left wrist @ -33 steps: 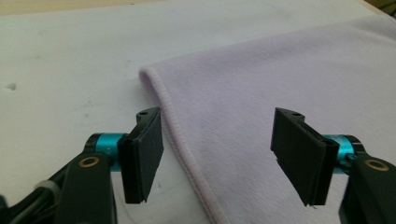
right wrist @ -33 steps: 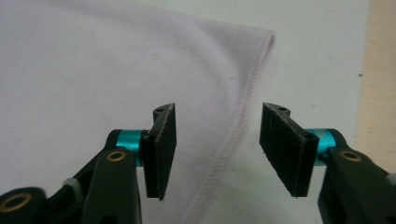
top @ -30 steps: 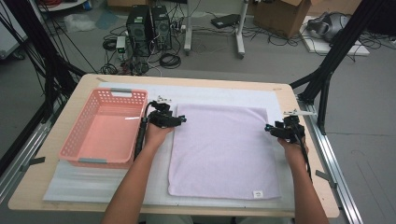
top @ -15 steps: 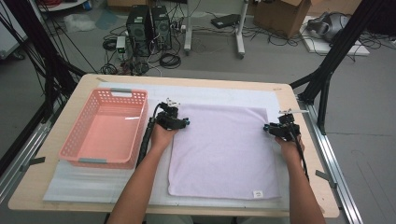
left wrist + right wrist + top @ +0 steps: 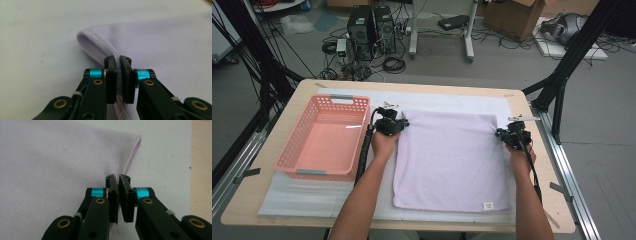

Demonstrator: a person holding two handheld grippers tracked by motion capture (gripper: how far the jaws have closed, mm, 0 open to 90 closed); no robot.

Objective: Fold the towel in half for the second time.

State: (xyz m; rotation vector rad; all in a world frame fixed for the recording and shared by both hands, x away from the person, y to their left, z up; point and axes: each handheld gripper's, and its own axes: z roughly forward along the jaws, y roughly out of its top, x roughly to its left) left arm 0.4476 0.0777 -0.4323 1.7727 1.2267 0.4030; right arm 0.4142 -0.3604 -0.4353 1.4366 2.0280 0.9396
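A pale lilac towel (image 5: 452, 160) lies flat on the white mat, a small label at its near right corner. My left gripper (image 5: 401, 124) sits at the towel's far left corner; its jaws have just been closing and now pinch the stitched hem (image 5: 110, 51), which lifts in a small fold. My right gripper (image 5: 501, 134) is at the right edge near the far right corner; its jaws have also just been closing and now clamp the towel's hem (image 5: 131, 155). The towel fills the background in both gripper views.
A pink plastic basket (image 5: 292, 150), with nothing in it, stands left of the towel on the white mat (image 5: 312, 195). The wooden table's edge (image 5: 557, 200) runs close to my right hand. Cables, computer cases and boxes lie on the floor beyond the table.
Both grippers' jaws have closed onto the towel's far edge. The left gripper has shifted slightly right toward the corner, and the right gripper slightly left toward the edge.
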